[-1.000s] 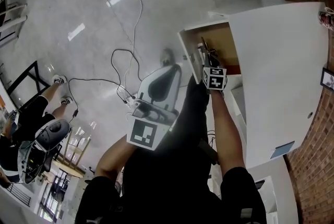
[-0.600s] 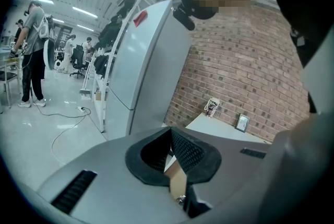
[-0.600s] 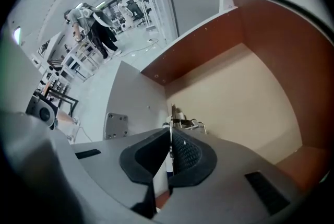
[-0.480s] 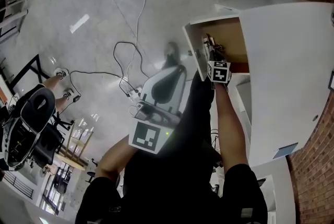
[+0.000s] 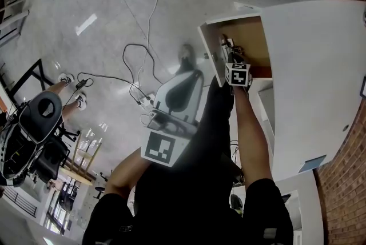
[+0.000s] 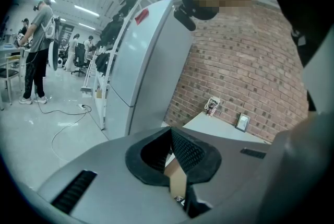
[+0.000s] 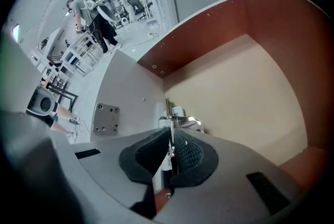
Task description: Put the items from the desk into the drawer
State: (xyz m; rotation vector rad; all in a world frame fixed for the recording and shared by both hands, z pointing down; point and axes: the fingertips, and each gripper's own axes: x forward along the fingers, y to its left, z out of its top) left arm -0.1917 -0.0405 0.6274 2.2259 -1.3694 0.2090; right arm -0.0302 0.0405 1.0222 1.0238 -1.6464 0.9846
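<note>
From the head view, my right forearm (image 5: 250,124) stretches straight out and my right gripper (image 5: 228,45) reaches into the open drawer (image 5: 254,38), a box with a tan floor set under the smooth white desk (image 5: 320,67). My left gripper (image 5: 183,62) hangs lower and nearer my body over the glossy grey floor (image 5: 103,21), well apart from the drawer, its rounded white shell pointing forward.

In the left gripper view, the ribbed black pads (image 6: 189,151) meet at their tips with nothing between them. Beyond them lie a red brick wall (image 6: 245,61), a patterned cup (image 6: 211,105) and a small picture frame (image 6: 241,122) on the desk top.

In the right gripper view, my jaws are pressed onto a thin, silvery metal item (image 7: 182,121), its flat edge caught between the textured pads, its shiny end sticking out just above the drawer's tan floor. The drawer's sides are reddish-brown; its white front panel carries a square metal plate (image 7: 106,117) with screws.
</note>
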